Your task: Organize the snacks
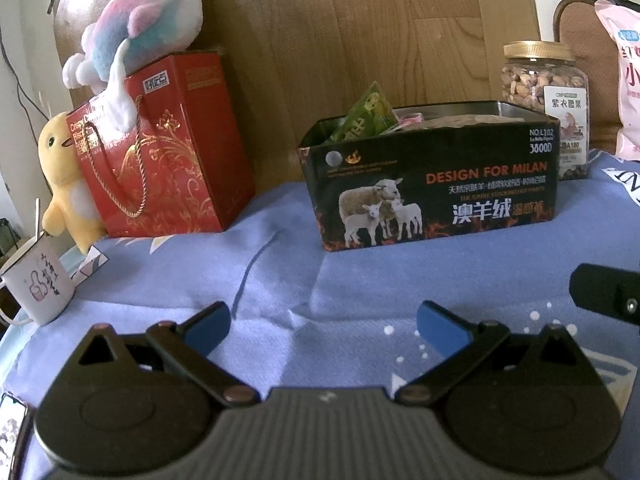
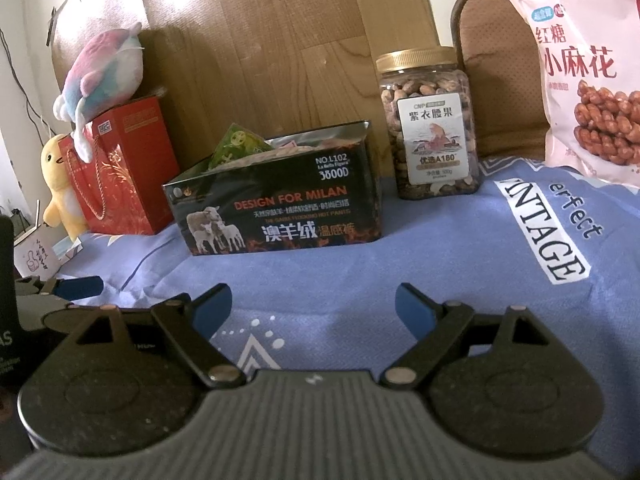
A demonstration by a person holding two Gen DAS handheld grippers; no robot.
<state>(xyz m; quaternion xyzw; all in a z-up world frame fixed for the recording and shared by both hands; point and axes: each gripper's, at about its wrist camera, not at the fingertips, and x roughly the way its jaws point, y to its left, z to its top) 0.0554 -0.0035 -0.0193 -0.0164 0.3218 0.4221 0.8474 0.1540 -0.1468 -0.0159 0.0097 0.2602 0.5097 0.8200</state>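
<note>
A black tin box [image 1: 432,184] [image 2: 280,204] with sheep pictures stands open on the blue cloth and holds snack packets, a green packet [image 1: 368,114] [image 2: 236,146] sticking up at its left. Right of it stands a clear nut jar [image 1: 548,100] [image 2: 430,128] with a gold lid. A pink snack bag [image 2: 588,80] [image 1: 624,80] leans at the far right. My left gripper [image 1: 322,326] is open over bare cloth, short of the box. My right gripper [image 2: 314,308] is open too, nothing between its fingers. The left gripper's blue pad [image 2: 78,286] shows at the right wrist view's left edge.
A red gift bag [image 1: 160,152] [image 2: 128,172] stands left of the box with a pastel plush fish [image 1: 148,24] on top and a yellow plush chick [image 1: 66,184] beside it. A white paper cup [image 1: 38,280] sits at the cloth's left edge. A wooden board [image 1: 360,32] backs everything.
</note>
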